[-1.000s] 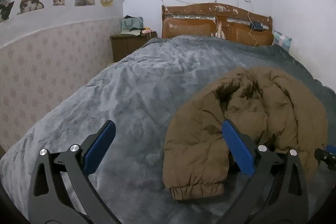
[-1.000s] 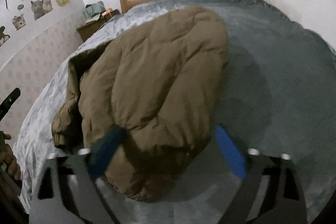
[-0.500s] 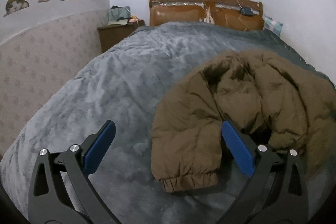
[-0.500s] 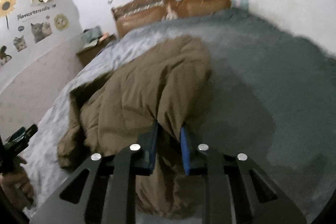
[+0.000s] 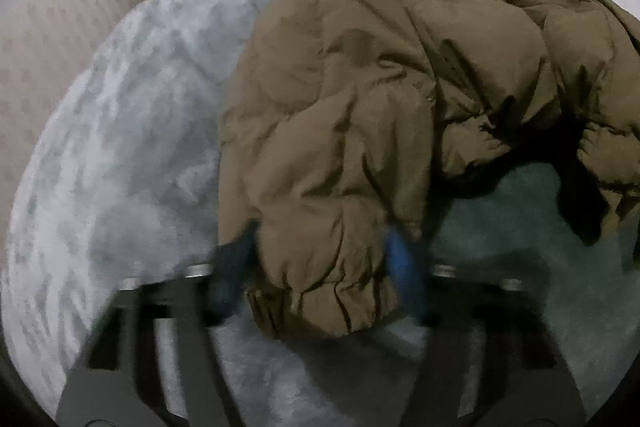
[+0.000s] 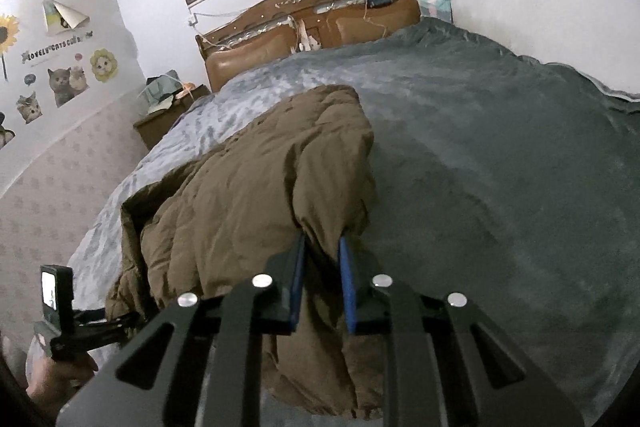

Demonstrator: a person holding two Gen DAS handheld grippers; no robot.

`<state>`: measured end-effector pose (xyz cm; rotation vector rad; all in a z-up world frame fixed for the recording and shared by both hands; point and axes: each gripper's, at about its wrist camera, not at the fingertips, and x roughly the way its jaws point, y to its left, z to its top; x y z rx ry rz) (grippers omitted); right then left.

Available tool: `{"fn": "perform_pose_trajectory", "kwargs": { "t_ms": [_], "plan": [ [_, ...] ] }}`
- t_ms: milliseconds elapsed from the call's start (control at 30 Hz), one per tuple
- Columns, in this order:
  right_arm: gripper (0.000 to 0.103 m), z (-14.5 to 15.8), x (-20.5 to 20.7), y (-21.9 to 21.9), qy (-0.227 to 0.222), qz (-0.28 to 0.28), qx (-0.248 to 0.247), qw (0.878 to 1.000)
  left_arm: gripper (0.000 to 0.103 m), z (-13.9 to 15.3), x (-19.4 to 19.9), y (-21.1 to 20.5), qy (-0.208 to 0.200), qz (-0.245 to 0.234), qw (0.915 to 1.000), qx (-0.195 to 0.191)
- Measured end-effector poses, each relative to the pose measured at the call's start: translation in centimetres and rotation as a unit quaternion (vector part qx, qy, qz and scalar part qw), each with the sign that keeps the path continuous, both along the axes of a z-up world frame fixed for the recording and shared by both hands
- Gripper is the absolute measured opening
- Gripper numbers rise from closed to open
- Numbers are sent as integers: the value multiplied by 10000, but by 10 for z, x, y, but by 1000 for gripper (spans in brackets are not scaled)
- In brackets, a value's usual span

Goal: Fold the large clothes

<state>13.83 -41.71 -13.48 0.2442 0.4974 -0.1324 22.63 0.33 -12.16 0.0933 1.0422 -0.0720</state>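
A brown puffer jacket [image 6: 256, 187] lies heaped on the grey blanket [image 6: 500, 155] of the bed, towards its left half as the right wrist view has it, with the wooden headboard [image 6: 312, 23] well beyond it.

The right tongs [image 6: 322, 269] are pinched narrow on a fold of the jacket's edge, and the fabric bunches up between the two blue pads [image 6: 298, 279] and drapes down on both sides.

Over on the left, the picture is smeared with motion. The left tongs [image 5: 320, 263] sit astride the jacket's [image 5: 360, 99] sleeve cuff [image 5: 320, 303], one finger on each side of the gathered end, with the blue pad [image 5: 402, 267] right against the fabric. Through that blur I cannot tell whether they are actually gripping it or only bracketing it.

The sleeve runs up and away from the left tongs into the bulk of the coat, which lies rumpled, its collar end towards the headboard.

In the right wrist view the person's left hand [image 6: 56, 383] shows low at the left edge, holding the handle of its tool. A nightstand [image 6: 168, 115] stands by the bed's far left corner, and cat stickers [image 6: 68, 81] dot the wall.
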Motion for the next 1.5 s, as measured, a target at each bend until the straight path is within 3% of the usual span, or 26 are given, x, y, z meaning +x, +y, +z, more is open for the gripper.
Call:
{"fn": "perform_pose_trajectory", "kwargs": {
  "t_ms": [100, 200, 267, 300, 400, 433, 467, 500, 533, 567, 600, 667, 733, 767, 833, 867, 967, 1067, 1233, 1500],
  "plan": [
    [15, 0, -3, -12, -42, -59, 215, 9997, 16, 8, 1, 10, -197, 201, 9996, -101],
    [7, 8, -22, -47, -351, -928, 322, 9945, 15, 29, -2, 40, -637, 847, 9942, -203],
    [4, 15, -43, -74, -513, -1753, 226, 9829, 15, 43, -6, 70, -950, 1485, 9842, -191],
    [4, 19, -62, -92, -623, -2465, 58, 9671, 15, 48, -8, 83, -1070, 1752, 9786, -172],
    [9, 18, -96, -127, -769, -3468, 194, 9346, 18, 57, -15, 120, -1349, 2389, 9609, -364],
    [11, 16, -100, -134, -825, -3448, 368, 9343, 18, 58, -16, 124, -1370, 2457, 9589, -373],
    [32, 14, -100, -137, -852, -3356, 561, 9364, 18, 57, -16, 122, -1378, 2438, 9594, -346],
    [73, 14, -98, -136, -856, -3276, 672, 9385, 22, 57, -16, 117, -1394, 2393, 9605, -265],
    [87, 15, -92, -130, -906, -3035, 770, 9454, 25, 56, -16, 108, -1445, 2341, 9614, -44],
    [93, 18, -85, -120, -995, -2684, 752, 9552, 39, 59, -17, 106, -1514, 2357, 9599, 124],
    [93, 19, -79, -108, -1010, -2392, 652, 9635, 70, 65, -19, 101, -1613, 2425, 9562, 278],
    [93, 24, -58, -73, -914, -1557, 282, 9832, 99, 84, -30, 105, -1990, 2671, 9417, 468],
    [93, 21, -44, -49, -775, -927, 212, 9924, 100, 99, -48, 110, -2454, 2663, 9315, 347],
    [93, 18, -37, -38, -688, -635, 259, 9953, 100, 105, -54, 109, -2581, 2575, 9308, 269],
    [93, 11, -22, -14, -456, 81, 447, 9979, 100, 109, -57, 96, -2707, 2224, 9366, 105],
    [93, 8, -16, -2, -349, 286, 432, 9980, 100, 107, -54, 84, -2632, 1928, 9453, 46],
    [93, -5, -11, 32, -99, 757, 239, 9968, 100, 89, -41, 49, -2196, 1156, 9687, -15],
    [93, -17, -3, 64, 179, 1104, 38, 9937, 100, 70, -22, 19, -1802, 578, 9819, -35],
    [93, -31, 5, 94, 408, 1315, -182, 9903, 100, 36, -4, -18, -1429, 67, 9891, 350],
    [91, -61, 46, 102, 855, 1159, -681, 9872, 100, -1, 30, -35, -1083, 79, 9935, 345]
  ]
}}
